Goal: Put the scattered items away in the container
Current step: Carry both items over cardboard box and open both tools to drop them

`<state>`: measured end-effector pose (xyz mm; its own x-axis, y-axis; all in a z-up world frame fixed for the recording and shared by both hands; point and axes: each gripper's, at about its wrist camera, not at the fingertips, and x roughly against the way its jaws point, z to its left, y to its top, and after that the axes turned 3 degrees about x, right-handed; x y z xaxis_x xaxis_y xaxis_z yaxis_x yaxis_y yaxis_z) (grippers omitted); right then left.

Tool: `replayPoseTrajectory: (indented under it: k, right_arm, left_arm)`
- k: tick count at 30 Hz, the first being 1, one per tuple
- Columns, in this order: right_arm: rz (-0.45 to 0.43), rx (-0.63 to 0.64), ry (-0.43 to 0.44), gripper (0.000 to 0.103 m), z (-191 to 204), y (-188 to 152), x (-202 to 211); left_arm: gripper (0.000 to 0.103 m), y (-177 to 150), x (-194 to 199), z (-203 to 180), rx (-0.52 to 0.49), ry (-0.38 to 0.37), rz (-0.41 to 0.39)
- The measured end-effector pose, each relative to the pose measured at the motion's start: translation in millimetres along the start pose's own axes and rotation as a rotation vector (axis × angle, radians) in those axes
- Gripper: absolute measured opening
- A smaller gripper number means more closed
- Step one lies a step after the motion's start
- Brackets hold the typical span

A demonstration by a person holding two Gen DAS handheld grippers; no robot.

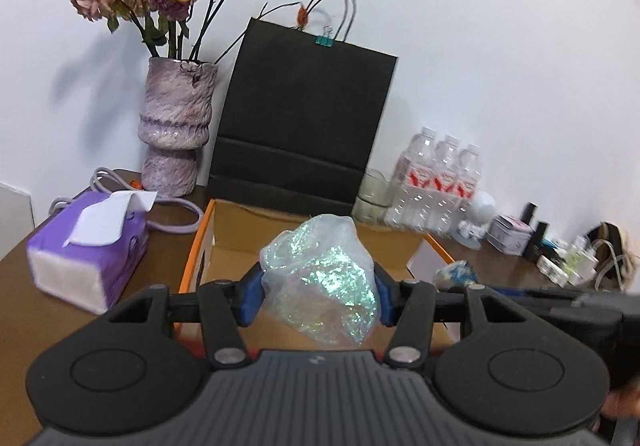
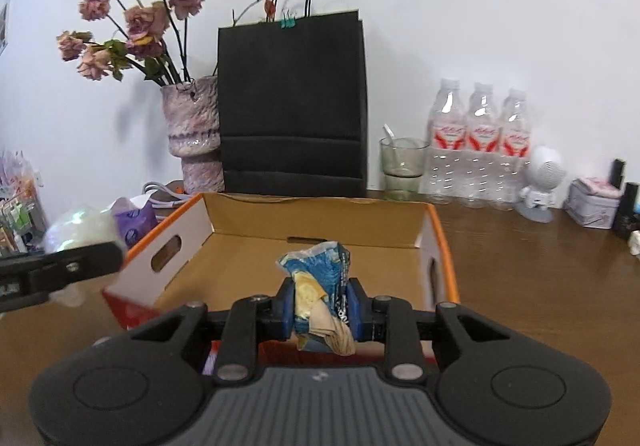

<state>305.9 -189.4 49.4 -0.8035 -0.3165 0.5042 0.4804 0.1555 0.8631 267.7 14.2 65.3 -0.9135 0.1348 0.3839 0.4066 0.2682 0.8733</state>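
A: Blue pads on the left gripper [image 1: 318,296] are clamped on a crumpled iridescent film bag [image 1: 324,278], pinched around its middle. It's off the table, held over the near edge of the cardboard box [image 1: 236,234].

B: Right side?

A: Right gripper [image 2: 322,310] is closed narrow on a crushed blue snack wrapper [image 2: 320,286], standing upright between the pads. Also at the box's near edge, pointing into it. The box floor I can see from the right wrist view is bare.

B: So both loads are at the container. Step?

A: I'd call it transport done, release pending. Nothing visible in the box yet.

B: Next move?

A: Carry each load forward past the near wall, lower a bit, then open. The film bag is light and bulky, so it may cling to a pad or drift; drop it low. The wrapper should fall clean.

B: Clearance between the tools?

A: The left gripper shows at the left of the right wrist view, near the box's orange side wall [image 2: 160,242]. Apart, but close enough to stagger the drops.

B: Surroundings?

A: Purple tissue pack [image 1: 86,246] left of the box, black paper bag [image 1: 304,126] behind it. Neither is in the way.
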Motion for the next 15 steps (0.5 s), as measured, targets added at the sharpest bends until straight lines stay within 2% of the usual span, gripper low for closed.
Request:
replayPoseTrajectory:
  k: [5,11,13,15]
  right_arm:
    - [0.062,-0.057,-0.009,0.025,-6,2,-48]
    - [0.171,-0.034,-0.001,0.026,-8,-8,-86]
    - [0.197,-0.029,0.001,0.027,-7,-10,-92]
    - [0.215,-0.025,0.0,0.038,-7,-11,-94]
  left_arm:
    - [0.055,-1,-49,6,0.022,0.036,0.079]
    - [0.055,-17,-82,17,-0.008,0.081,0.178]
    - [0.059,-21,-86,18,-0.022,0.094,0.198]
    - [0.065,-22,-90,19,-0.032,0.093,0.215]
